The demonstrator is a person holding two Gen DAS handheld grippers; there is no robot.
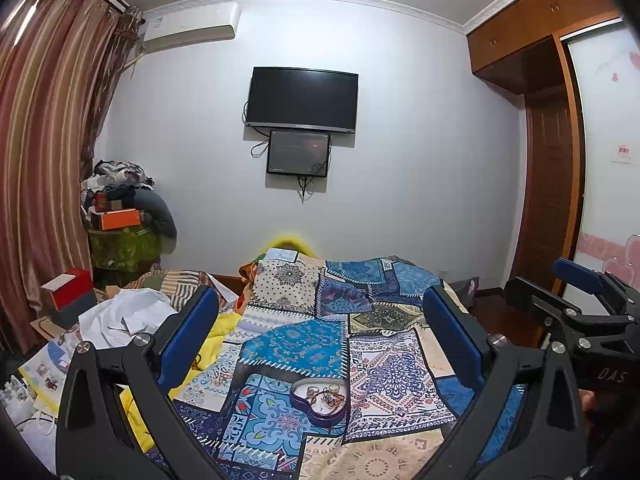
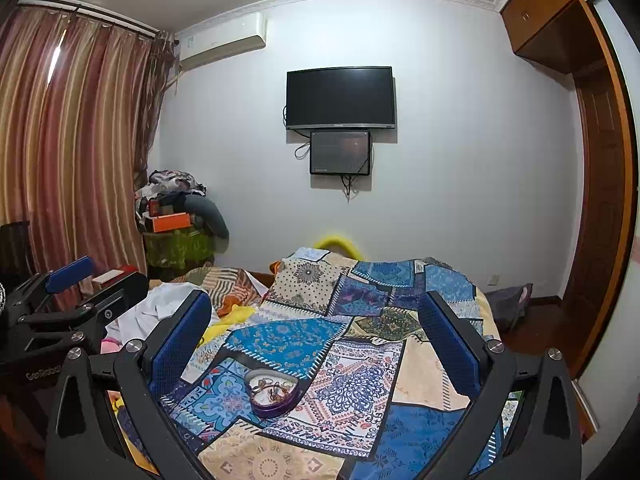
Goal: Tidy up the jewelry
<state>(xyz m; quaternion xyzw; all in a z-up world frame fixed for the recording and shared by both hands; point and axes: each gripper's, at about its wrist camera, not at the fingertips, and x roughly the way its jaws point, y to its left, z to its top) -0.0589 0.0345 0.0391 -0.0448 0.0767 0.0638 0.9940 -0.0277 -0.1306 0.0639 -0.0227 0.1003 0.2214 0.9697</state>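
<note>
Jaws released, both grippers | heart tin (image 1: 319, 399) on quilt (image 1: 400, 376) | door sticker: left view only.

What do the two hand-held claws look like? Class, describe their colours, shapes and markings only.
Both the left claw and the right claw have matte black angular frames with triangular cut-outs, silver round screw heads, and two fingers faced with textured blue pads. The right claw's body carries pale letters reading "DAS". The left claw's body shows pale lettering starting "GenRobo". No cables or sleeves are visible.
</note>
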